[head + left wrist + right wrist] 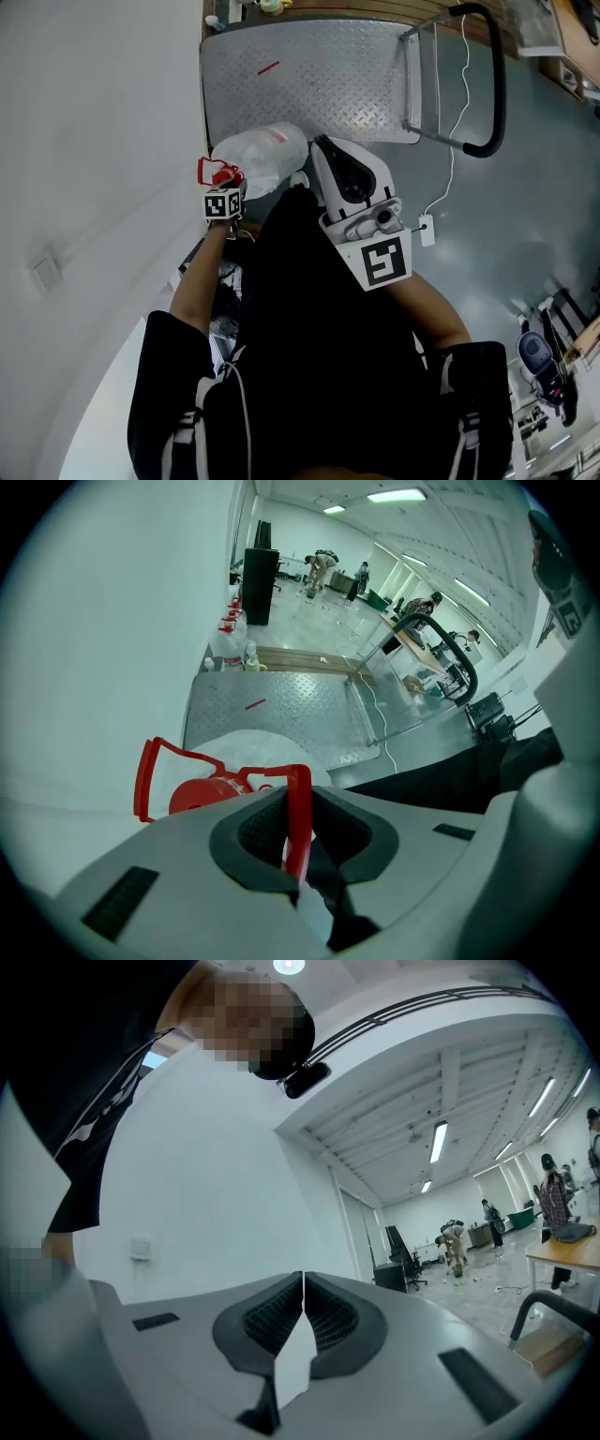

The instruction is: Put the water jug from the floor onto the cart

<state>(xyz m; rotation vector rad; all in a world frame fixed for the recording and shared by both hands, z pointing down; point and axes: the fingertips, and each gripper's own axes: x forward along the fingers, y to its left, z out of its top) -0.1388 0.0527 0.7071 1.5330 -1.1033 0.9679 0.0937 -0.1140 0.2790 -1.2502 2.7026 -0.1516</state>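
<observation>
While gripped only by red handle (pixel 141 785) in left claw (pixel 298 827), right claw (pixel 303 1283) clenched empty: could let water jug (pixel 267 155) slip free, heavy swing clipping cart (pixel 319 75) edge.

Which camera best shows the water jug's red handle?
The left gripper view: the red handle is close up, clamped between the fingers. The head view shows it small and from above; the right gripper view misses it.

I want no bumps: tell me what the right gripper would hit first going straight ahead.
The white wall, most likely: the right gripper, jaws shut and empty, faces it with nothing in between. How far off is unclear.
</observation>
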